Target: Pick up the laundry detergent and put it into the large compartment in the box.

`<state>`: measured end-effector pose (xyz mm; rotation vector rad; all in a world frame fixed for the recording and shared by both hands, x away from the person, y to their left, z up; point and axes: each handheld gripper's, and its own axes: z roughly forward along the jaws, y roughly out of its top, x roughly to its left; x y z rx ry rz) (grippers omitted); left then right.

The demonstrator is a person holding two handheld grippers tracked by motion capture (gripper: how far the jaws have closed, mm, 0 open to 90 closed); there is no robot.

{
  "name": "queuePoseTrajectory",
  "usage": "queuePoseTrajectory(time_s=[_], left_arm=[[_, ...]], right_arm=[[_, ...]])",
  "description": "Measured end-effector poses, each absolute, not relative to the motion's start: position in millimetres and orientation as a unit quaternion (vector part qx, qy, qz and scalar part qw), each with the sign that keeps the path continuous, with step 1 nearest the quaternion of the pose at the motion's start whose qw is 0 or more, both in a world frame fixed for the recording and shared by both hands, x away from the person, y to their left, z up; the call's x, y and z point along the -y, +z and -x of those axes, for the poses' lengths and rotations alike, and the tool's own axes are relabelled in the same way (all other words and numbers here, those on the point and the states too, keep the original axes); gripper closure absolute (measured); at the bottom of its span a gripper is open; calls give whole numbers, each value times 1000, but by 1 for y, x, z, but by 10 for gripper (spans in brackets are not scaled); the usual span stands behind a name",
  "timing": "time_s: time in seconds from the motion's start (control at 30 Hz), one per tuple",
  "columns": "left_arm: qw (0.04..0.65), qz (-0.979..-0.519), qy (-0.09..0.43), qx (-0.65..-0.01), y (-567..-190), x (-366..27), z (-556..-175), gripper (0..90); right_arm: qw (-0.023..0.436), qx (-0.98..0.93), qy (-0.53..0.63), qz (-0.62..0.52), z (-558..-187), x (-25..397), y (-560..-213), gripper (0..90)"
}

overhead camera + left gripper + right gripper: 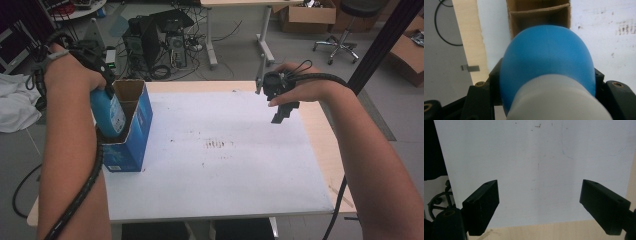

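The left gripper (106, 90) is clamping a blue bottle (110, 112) over the open cardboard box (131, 131) at the table's (225, 195) nine o'clock. The right gripper (280, 107) is hovering at two o'clock, jaws spread wide, gripping nothing.

Left forearm: extended up the left side of the high view, wrist bent inward, a black cable trailed along it. Left hand (75, 75): wrapped around the left gripper (107, 92), which is pointed downward. Jaws: closed against something held between them, as seen in the left gripper view.

Right forearm: stretched diagonally from the lower right corner, held above the table. Right hand (300, 87): closed over the right gripper (280, 114), which is tilted down and raised. Jaws: spread wide apart in the right gripper view, nothing gripped between them.
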<state>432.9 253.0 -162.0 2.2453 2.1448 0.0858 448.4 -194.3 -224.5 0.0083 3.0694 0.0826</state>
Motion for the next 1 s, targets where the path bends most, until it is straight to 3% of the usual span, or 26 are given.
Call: queuePoseTrajectory(time_s=[1.0], left_arm=[[0,-733,-22,-679,-273,-257,-442,390]], right_arm=[[31,-999,25,-4,-451,192,-234,160]])
